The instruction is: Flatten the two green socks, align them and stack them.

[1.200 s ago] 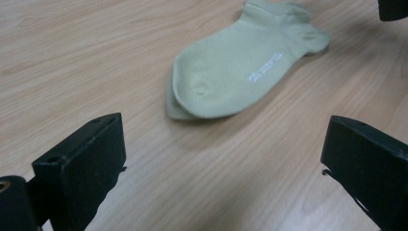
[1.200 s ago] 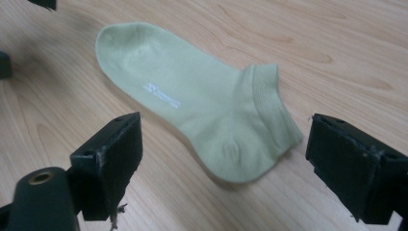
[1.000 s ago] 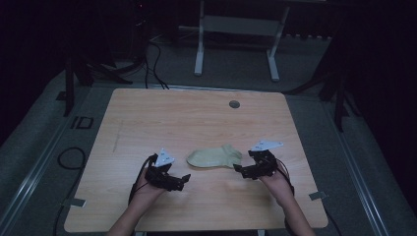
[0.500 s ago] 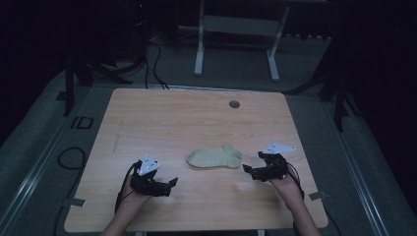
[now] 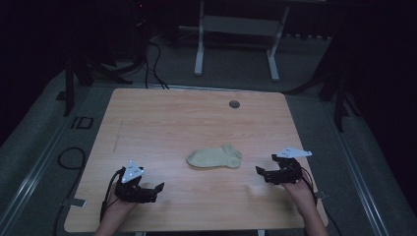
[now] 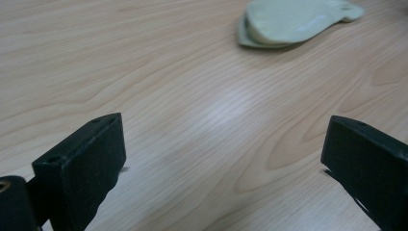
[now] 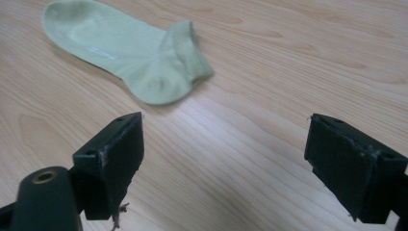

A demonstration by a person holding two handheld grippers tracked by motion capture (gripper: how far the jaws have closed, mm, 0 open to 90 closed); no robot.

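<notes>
Since the pale green ankle sock is thin knit cloth, it should be very light, limp and easy to drag, so a pinch on one spot will likely lift that spot and let the rest sag or fold. It lies flat near the middle of the wooden table, toe toward the person's left and cuff toward the right; the left gripper view hints at two layers at the toe end, so it may be a pair stacked, though I cannot tell for sure. The ribbed cuff and the toe look like the best places to grip, since the edges there give the jaws something to close on. The left gripper rests low near the front edge, well apart from the sock, jaws spread wide and empty. The right gripper sits nearer, to the right of the cuff, jaws likewise wide apart with nothing between them. A small dark round grommet sits toward the far edge, well clear. Nothing lies between either gripper and the sock, so the approach looks free.
</notes>
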